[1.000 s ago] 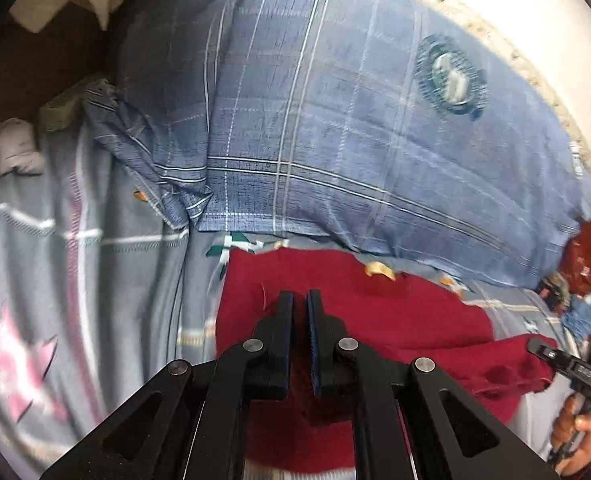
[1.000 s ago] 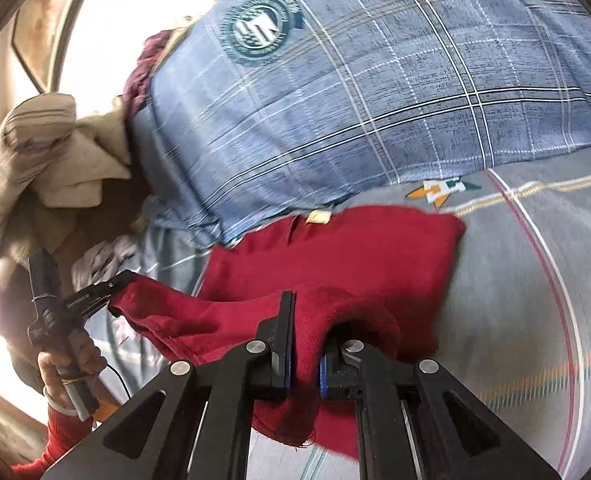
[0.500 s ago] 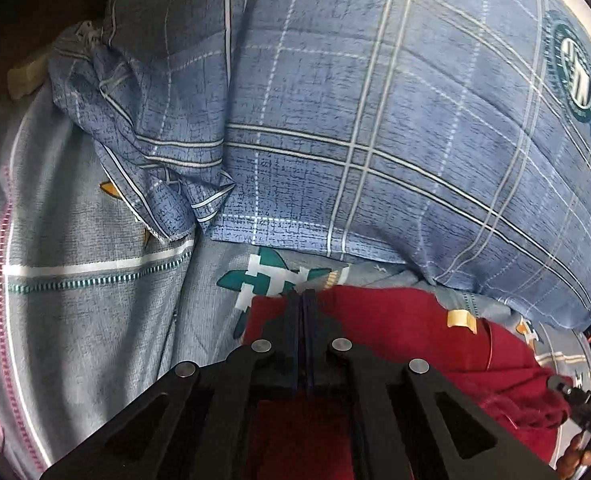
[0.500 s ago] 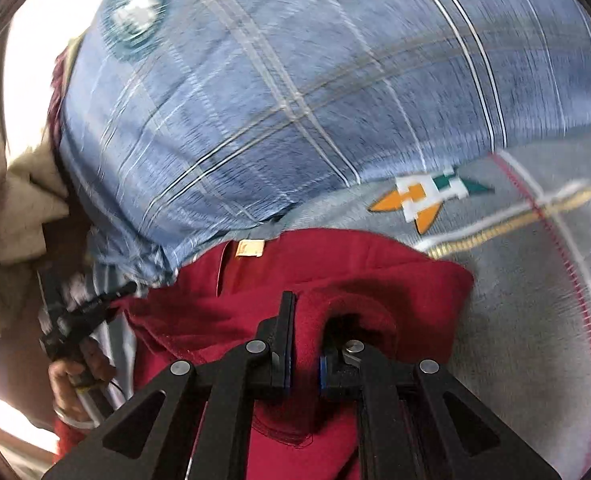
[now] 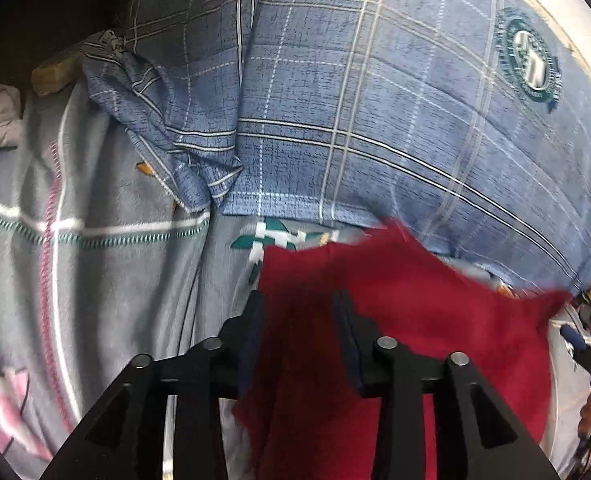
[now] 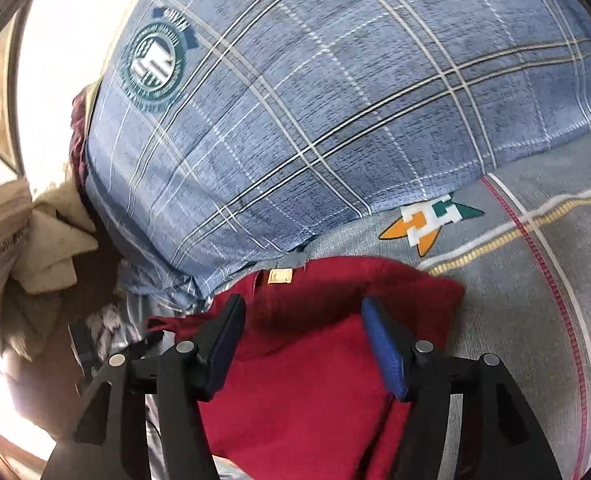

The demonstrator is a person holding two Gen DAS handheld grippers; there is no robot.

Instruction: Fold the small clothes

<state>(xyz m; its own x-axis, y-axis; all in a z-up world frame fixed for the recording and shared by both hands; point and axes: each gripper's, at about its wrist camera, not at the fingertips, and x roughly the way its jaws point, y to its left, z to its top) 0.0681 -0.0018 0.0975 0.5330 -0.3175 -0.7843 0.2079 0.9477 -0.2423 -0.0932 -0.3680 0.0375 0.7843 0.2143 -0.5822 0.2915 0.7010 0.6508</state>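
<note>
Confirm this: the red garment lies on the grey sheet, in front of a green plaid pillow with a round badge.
Not quite: the pillow is blue plaid, as the right wrist view shows. The rest holds: the red garment lies on the grey sheet, and the pillow bears a round badge.

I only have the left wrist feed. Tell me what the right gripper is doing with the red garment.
Observer: The right gripper has its jaws opening. The red garment lies between them, and the pads are not pressing it.
Operator: Give me the collar's position.
Observer: A tan label marks the neck edge, just ahead of the gripper and close to the lower edge of the blue plaid pillow.
Operator: Report what lies to the right of the garment in that view.
Observer: The grey sheet, with an orange, white and green print on it.
</note>
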